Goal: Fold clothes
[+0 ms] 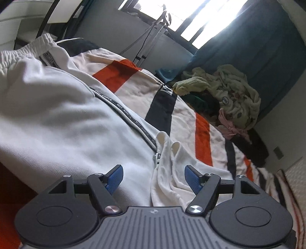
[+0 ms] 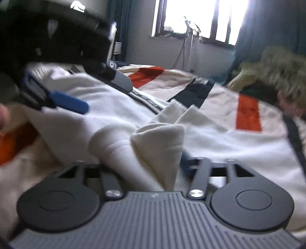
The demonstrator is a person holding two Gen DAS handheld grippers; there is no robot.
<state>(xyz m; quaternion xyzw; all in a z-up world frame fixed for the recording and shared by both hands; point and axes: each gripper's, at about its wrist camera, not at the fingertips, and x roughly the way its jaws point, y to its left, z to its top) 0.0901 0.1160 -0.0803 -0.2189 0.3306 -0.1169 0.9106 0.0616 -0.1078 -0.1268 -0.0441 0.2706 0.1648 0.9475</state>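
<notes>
A white garment (image 1: 57, 118) with an elastic waistband and a black lettered zipper tape lies on the bed. My left gripper (image 1: 154, 177) is open, its blue pads on either side of a bunched white fold (image 1: 168, 153), resting on the cloth. In the right wrist view my right gripper (image 2: 153, 162) is shut on a bunched end of the white garment (image 2: 158, 141), which hides its fingertips. The left gripper (image 2: 57, 101) shows at the upper left of that view, above the cloth.
The bed has a white cover with orange and black stripes (image 1: 202, 139). A pile of yellowish and pink clothes (image 1: 229, 95) lies at the far right, beside a dark blue curtain (image 1: 258, 47). A bright window (image 2: 195, 17) is behind.
</notes>
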